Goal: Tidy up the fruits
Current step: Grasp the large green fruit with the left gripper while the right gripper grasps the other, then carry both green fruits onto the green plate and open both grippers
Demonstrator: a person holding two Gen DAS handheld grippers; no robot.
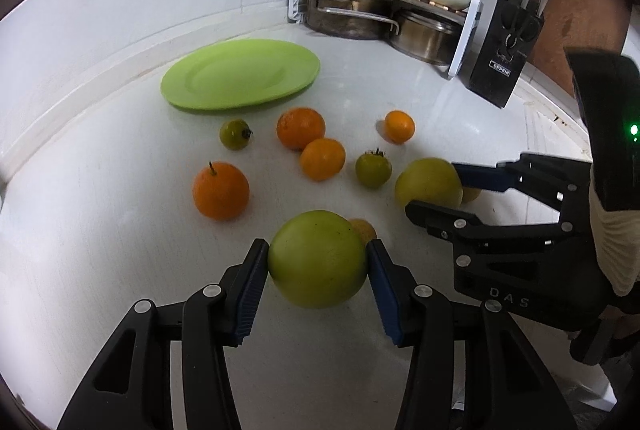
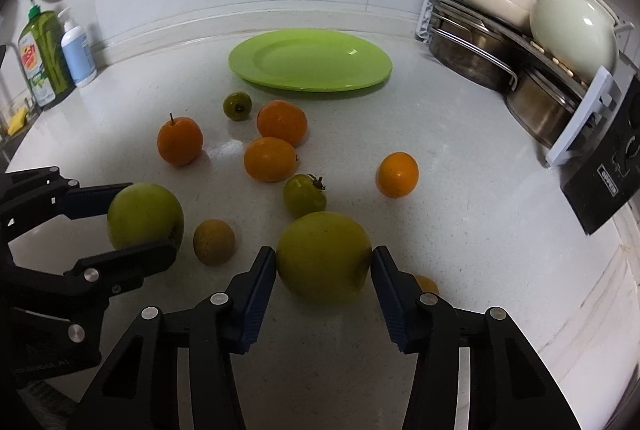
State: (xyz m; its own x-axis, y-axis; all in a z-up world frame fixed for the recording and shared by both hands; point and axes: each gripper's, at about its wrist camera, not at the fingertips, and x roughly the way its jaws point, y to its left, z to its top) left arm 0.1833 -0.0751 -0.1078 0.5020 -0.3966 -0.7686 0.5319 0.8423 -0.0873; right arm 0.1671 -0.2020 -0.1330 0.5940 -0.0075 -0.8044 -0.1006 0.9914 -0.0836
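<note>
- The left gripper (image 1: pixel 318 258) is clamped on a large green apple (image 1: pixel 318 259), both blue pads pressed against its sides; from the right wrist camera the same gripper (image 2: pixel 132 218) and its apple (image 2: pixel 146 216) sit at the near left of the counter.
- The right gripper (image 2: pixel 324 258) is closed on a second large green apple (image 2: pixel 323 257), pads touching both sides; seen from the left wrist camera, this gripper (image 1: pixel 434 190) and apple (image 1: pixel 429 183) are at the right.
- Two green apples in all, one in each gripper. Whether either is lifted off the white countertop (image 2: pixel 480 190) cannot be told.
- Four oranges lie loose in the middle of the counter: a stemmed orange (image 2: pixel 179 140) at the left, two touching oranges at the centre, the farther (image 2: pixel 282 122) and the nearer (image 2: pixel 270 158), and a lone orange (image 2: pixel 397 174) to the right.
- Two small green tomatoes: the far tomato (image 2: pixel 237 105) lies just in front of the plate, the near tomato (image 2: pixel 305 195) just beyond the right gripper's apple.
- One brownish round fruit (image 2: pixel 214 241) rests between the two grippers.
- One partly hidden orange-coloured fruit (image 2: pixel 427 285) peeks out behind the right gripper's right finger.
- One green plate (image 2: pixel 310 59), bare, stands at the far side, beyond all the fruit.
- At the far right a pot rack (image 2: pixel 520 42) holds several pots and pans, with one knife block (image 1: pixel 506 58) beside it.
- Two bottles stand at the far left: a green bottle (image 2: pixel 42 58) and a white pump bottle (image 2: pixel 78 52).
</note>
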